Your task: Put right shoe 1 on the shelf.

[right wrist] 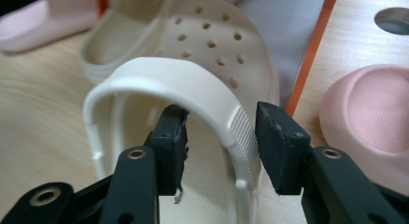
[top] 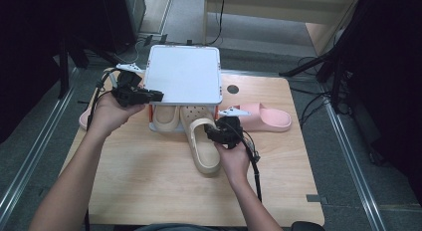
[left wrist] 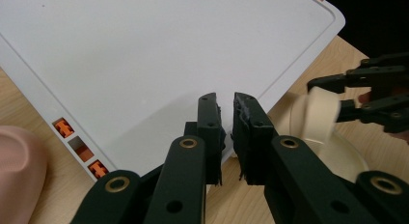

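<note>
- Dark floor with metal rails frames a pale wooden counter [top: 149,181] at the centre of the high view; its grain runs lengthwise and a round hole sits near its upper right.
- One white rack [top: 184,74] with a flat, smooth, square top and rounded corners stands at the upper centre of the counter; orange trim shows at its edge.
- Two cream clogs: one [top: 165,117] tucked under the rack, one [top: 203,141] with its perforated toe under the rack and its heel out toward the lower centre; both look like moulded foam.
- Two pink slides: one [top: 266,118] right of the rack, smooth and rounded; one [top: 85,117] at the left counter edge, partly behind the left hand.
- Left tongs [top: 155,96] sit at the rack's left edge, upper left of centre; their blades stand nearly together with a thin gap, holding nothing.
- Right tongs [right wrist: 221,142] straddle the heel strap [right wrist: 193,86] of the outer clog; one pad is inside the arched, ribbed strap, the other outside with a gap, not yet clamped.
</note>
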Available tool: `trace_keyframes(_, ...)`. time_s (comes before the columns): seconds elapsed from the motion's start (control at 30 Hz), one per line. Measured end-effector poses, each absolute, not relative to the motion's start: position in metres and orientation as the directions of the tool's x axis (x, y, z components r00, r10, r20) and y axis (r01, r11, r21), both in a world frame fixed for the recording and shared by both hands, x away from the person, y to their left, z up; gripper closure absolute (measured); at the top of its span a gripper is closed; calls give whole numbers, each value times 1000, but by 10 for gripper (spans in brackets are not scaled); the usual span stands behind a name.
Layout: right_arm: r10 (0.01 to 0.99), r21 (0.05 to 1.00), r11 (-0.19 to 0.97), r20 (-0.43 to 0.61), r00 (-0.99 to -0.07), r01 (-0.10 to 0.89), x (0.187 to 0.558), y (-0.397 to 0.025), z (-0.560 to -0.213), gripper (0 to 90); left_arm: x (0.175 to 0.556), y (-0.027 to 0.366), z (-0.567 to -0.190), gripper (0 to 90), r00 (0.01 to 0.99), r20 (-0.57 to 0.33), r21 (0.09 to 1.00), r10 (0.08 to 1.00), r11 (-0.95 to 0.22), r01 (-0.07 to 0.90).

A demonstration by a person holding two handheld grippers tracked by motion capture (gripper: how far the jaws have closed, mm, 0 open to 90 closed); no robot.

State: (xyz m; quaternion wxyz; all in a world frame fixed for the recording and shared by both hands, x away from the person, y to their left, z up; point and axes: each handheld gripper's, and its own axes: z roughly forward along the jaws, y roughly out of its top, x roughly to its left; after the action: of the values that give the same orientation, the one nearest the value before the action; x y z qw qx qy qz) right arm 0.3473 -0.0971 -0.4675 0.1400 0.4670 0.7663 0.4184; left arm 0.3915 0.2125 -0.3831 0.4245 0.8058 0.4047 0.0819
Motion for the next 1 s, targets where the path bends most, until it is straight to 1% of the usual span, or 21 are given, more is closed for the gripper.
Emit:
trace_keyframes(0.03, 825, 777, 212, 183, -535, 593, 340, -102, -461, 555, 392, 212, -383, 814, 660, -210, 751, 722, -313, 582)
trace_keyframes(0.07, 825, 777, 212, 183, -535, 593, 340, -102, -461, 555, 392, 212, -383, 813, 660, -210, 751, 722, -313, 582)
trace_keyframes(0.1, 819, 779, 232, 166, -549, 582, 333, -106, -459, 558, 391, 212, -383, 813, 659, -209, 751, 722, -313, 582)
trace_keyframes(0.23, 807, 772, 255, 162, -568, 582, 324, -109, -460, 570, 392, 212, -383, 814, 660, -209, 750, 721, -315, 581)
trace_keyframes(0.27, 801, 773, 244, 180, -571, 586, 321, -111, -460, 549, 392, 212, -383, 813, 660, -211, 750, 722, -314, 582)
trace_keyframes(0.33, 793, 771, 245, 190, -579, 588, 321, -111, -461, 520, 392, 212, -383, 813, 660, -212, 750, 721, -314, 583)
trace_keyframes(0.5, 790, 779, 230, 199, -579, 583, 322, -114, -456, 527, 392, 213, -383, 813, 662, -219, 749, 717, -311, 585)
trace_keyframes(0.53, 790, 786, 223, 201, -580, 576, 320, -116, -453, 561, 393, 213, -383, 811, 664, -221, 749, 714, -313, 585)
trace_keyframes(0.57, 790, 786, 223, 201, -580, 576, 320, -116, -453, 561, 393, 213, -383, 811, 664, -221, 749, 714, -313, 585)
trace_keyframes(0.6, 789, 788, 221, 203, -581, 575, 319, -117, -452, 593, 393, 213, -383, 811, 663, -222, 749, 715, -310, 585)
trace_keyframes(0.63, 785, 799, 220, 195, -589, 559, 319, -119, -449, 728, 393, 213, -383, 811, 662, -221, 750, 716, -309, 585)
trace_keyframes(0.67, 785, 799, 220, 195, -589, 559, 319, -119, -449, 728, 393, 213, -383, 812, 662, -221, 750, 716, -309, 585)
trace_keyframes(0.77, 775, 794, 231, 199, -600, 563, 324, -119, -452, 819, 393, 212, -383, 812, 663, -221, 750, 716, -310, 584)
trace_keyframes(0.97, 776, 776, 239, 208, -595, 584, 331, -118, -460, 840, 393, 213, -384, 811, 664, -224, 750, 713, -309, 585)
trace_keyframes(1.0, 771, 776, 250, 201, -604, 578, 326, -120, -459, 895, 394, 213, -384, 811, 665, -225, 750, 712, -309, 585)
